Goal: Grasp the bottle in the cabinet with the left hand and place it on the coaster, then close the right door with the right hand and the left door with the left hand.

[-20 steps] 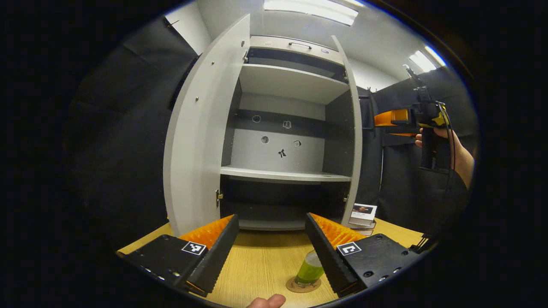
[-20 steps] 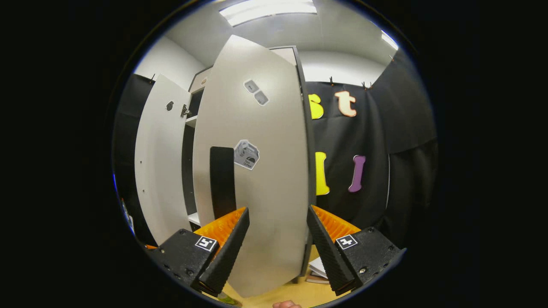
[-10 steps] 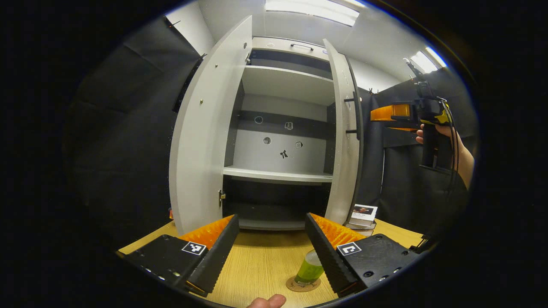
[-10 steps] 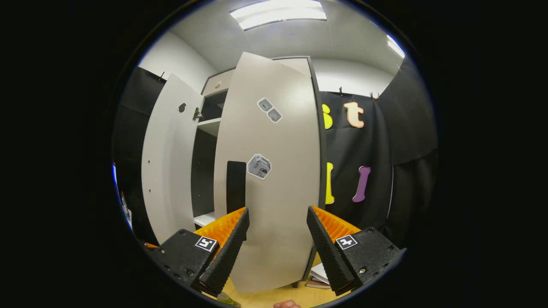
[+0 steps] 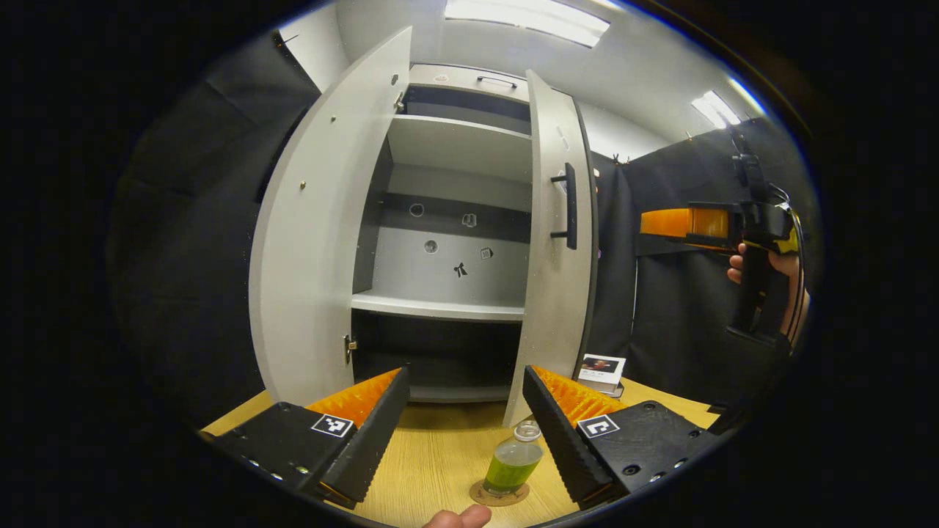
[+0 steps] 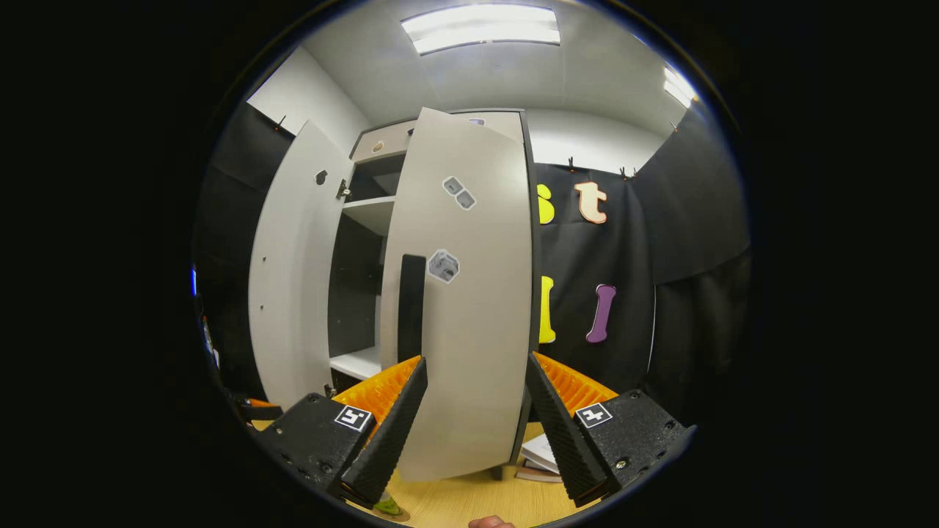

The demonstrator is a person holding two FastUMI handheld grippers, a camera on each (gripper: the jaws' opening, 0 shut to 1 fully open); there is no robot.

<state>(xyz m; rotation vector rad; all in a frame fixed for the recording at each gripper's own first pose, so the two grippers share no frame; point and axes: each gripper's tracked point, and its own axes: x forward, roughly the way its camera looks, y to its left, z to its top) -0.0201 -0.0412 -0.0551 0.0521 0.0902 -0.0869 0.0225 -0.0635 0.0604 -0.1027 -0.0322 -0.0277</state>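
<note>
A small bottle (image 5: 512,463) of green liquid stands upright on a round coaster (image 5: 499,493) on the table, just left of my left gripper's right finger. My left gripper (image 5: 466,370) is open with nothing held, facing the grey cabinet. The left door (image 5: 315,242) stands wide open. The right door (image 5: 557,242) with its dark handle (image 5: 568,205) is swung about halfway shut. My right gripper (image 6: 475,359) is open, close before the right door's (image 6: 469,308) outer face, beside the handle (image 6: 411,308). In the left gripper view the right gripper (image 5: 682,222) hangs off to the right in a hand (image 5: 763,264).
The wooden table (image 5: 440,455) carries the cabinet, whose middle shelf (image 5: 436,306) shows between the doors. A small stack of books (image 5: 601,369) lies right of the cabinet, behind the right door, and the books (image 6: 539,458) show under it. A thumb (image 5: 458,518) shows at the bottom edge.
The right door has swung from wide open to about halfway shut. The right gripper has drawn back a little from the door's face. The bottle and coaster have stayed put.
</note>
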